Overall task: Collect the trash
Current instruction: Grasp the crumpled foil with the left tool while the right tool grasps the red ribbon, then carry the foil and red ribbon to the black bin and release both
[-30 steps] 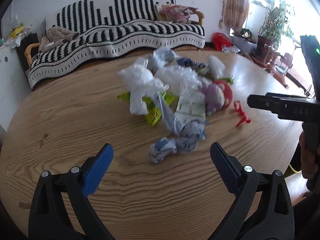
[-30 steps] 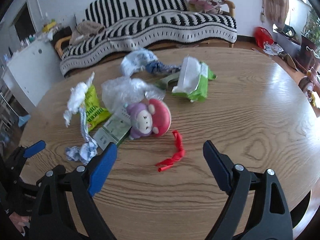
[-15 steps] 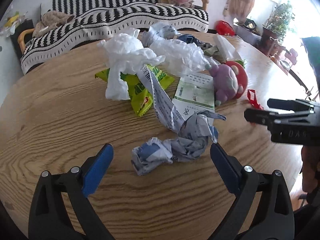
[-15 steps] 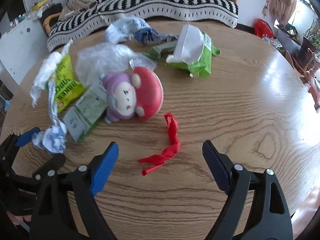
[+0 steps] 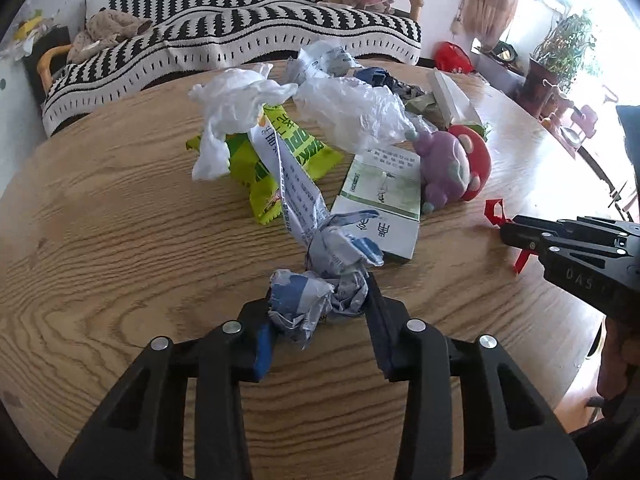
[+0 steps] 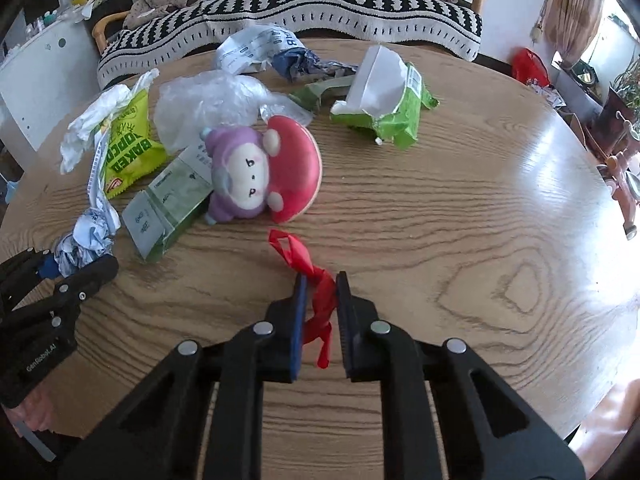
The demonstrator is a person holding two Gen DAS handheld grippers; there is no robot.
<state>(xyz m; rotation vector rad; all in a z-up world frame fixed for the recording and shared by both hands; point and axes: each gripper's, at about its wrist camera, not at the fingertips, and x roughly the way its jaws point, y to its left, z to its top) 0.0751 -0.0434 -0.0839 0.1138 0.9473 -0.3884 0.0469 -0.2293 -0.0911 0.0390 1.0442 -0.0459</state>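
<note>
Tabletop (image 5: 120, 220): tools pinch wrapper (image 5: 316, 300) (left), ribbon (image 6: 320, 300).

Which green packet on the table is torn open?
The far green packet, beyond the plush toy: its white inside flap stands up. The yellow-green popcorn bag and flat green box show no tear.

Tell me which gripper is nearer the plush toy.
Right. The right gripper, shut on the red ribbon, sits just before the plush toy; the left gripper grips crumpled paper farther off.
</note>
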